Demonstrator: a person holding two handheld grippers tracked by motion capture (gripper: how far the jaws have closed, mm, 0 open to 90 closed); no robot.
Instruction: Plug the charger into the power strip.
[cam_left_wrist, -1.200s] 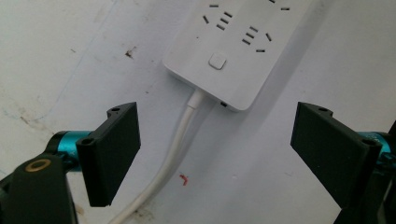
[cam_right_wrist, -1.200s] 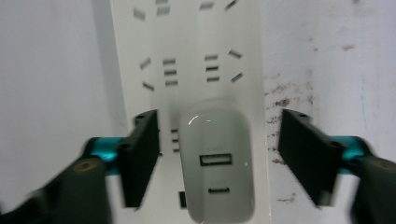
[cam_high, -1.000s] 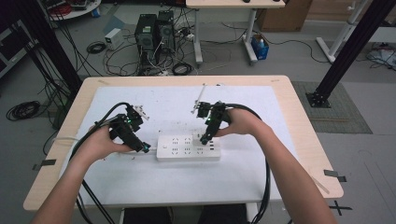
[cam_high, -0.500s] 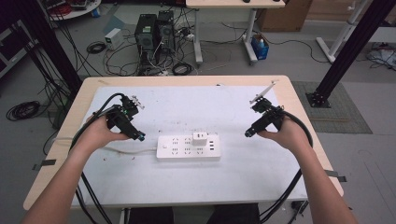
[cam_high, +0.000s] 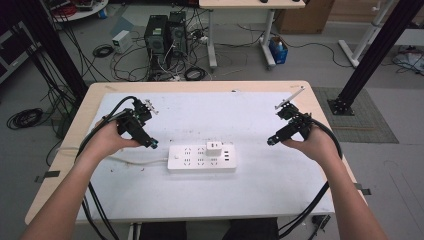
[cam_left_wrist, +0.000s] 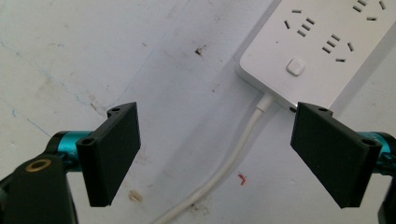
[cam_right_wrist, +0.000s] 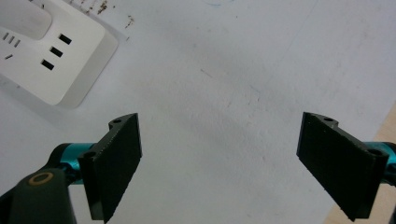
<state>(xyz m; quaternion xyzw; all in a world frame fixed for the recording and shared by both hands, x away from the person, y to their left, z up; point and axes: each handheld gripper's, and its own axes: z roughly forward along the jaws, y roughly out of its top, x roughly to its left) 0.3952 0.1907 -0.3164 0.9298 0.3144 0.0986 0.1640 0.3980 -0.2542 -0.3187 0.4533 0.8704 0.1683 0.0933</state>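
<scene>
High view: right gripper (cam_high: 270, 142) farther from power strip (cam_high: 201, 157)

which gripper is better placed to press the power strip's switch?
Left, probably. The left gripper is open beside the power strip end bearing the switch. The right gripper is off the far end.

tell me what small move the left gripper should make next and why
Probably ease the left gripper back from the power strip. Its jaws are open and hold nothing, the white adapter already sits plugged in, and the right gripper is open and well clear, so nothing here seems left to grasp.
</scene>
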